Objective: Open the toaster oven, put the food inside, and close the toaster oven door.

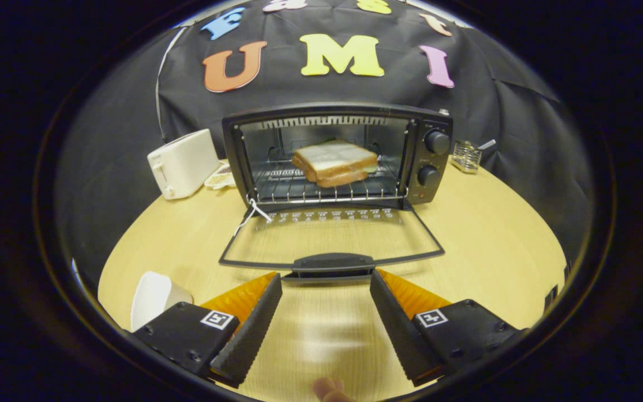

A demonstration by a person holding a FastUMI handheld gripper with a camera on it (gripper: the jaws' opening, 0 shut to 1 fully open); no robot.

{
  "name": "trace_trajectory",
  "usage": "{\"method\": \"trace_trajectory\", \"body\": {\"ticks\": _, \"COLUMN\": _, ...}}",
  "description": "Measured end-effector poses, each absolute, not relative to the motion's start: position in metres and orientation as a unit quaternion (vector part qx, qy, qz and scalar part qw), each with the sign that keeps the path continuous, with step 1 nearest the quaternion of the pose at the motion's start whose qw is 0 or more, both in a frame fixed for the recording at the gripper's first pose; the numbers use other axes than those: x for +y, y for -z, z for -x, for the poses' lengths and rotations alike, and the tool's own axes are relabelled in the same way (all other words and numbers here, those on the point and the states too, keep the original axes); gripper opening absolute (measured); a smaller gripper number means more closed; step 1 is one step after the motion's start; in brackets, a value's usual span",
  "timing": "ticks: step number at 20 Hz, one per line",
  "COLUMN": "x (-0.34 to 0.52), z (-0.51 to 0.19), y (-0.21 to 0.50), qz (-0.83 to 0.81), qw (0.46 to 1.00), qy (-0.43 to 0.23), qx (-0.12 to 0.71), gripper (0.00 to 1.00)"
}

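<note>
Gripper view shows a round wooden table (494,245) spreading beneath everything, pale and bare in front of the fingers. At twelve o'clock from the gripper stands the toaster oven (337,153), a dark box with its mouth open toward the camera and two knobs (436,142) stacked on its panel at the one o'clock side. Its glass door (330,237) is folded down flat onto the table, hinge at the oven and handle (332,262) nearest the fingers, just ahead of them and not touched by either. At ten o'clock, beside the oven's left wall, sits a white pop-up toaster (183,163), with a small packet or dish (220,177) tucked between it and the oven; what it holds is too small to tell. The food, a sandwich (335,162) of two white bread slices, lies on the wire rack (321,188) inside the oven cavity, toward the right half of the rack. At two o'clock, past the oven, a small wire holder (466,155) stands near the table's far rim. At eight o'clock, close by the left finger, a white paper cup (153,298) lies tipped. The gripper (326,290) hangs low over the table with its fingers spread wide and nothing between them.
</note>
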State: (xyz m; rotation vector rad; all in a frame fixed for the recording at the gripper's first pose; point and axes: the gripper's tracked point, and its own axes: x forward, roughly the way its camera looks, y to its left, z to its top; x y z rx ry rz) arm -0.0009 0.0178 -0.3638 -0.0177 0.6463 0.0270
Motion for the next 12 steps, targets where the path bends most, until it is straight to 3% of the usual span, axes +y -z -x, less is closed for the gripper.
{"method": "trace_trajectory", "body": {"ticks": 12, "x": 0.019, "z": -0.015, "y": 0.399, "qz": -0.011, "qw": 0.941, "qy": 0.001, "qx": 0.339, "gripper": 1.0}}
